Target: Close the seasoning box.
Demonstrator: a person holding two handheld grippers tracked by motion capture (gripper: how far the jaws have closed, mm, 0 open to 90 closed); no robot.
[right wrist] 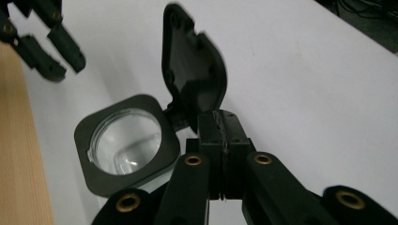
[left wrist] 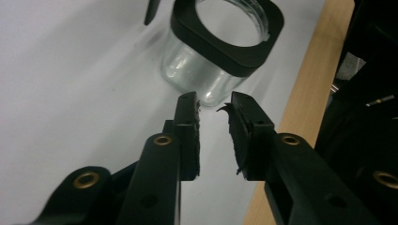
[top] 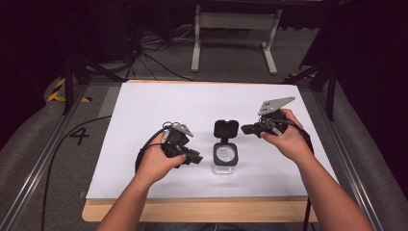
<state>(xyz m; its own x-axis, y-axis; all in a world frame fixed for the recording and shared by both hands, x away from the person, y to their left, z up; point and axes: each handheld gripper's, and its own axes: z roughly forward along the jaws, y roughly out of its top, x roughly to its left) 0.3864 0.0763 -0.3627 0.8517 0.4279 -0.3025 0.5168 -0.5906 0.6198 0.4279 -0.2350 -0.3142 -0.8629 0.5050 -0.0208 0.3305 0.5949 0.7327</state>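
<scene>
Centrally on worktop (top: 144, 110): glass jar (top: 224, 159), lid (top: 225, 128) hinged open at 12 o'clock. Left gripper (top: 196, 159) fingers (left wrist: 187, 126) narrowly parted, empty, at 9 o'clock. Right gripper (top: 244, 129) fingers (right wrist: 210, 136) pressed together beside lid.

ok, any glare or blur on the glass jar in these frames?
High view: even light on the white mat, dark surroundings, the glass jar small but sharp. Left gripper view: highlights streak the jar wall; the left hand-held gripper is in focus. Right gripper view: soft reflections inside the jar mouth, the open lid slightly blurred.
</scene>
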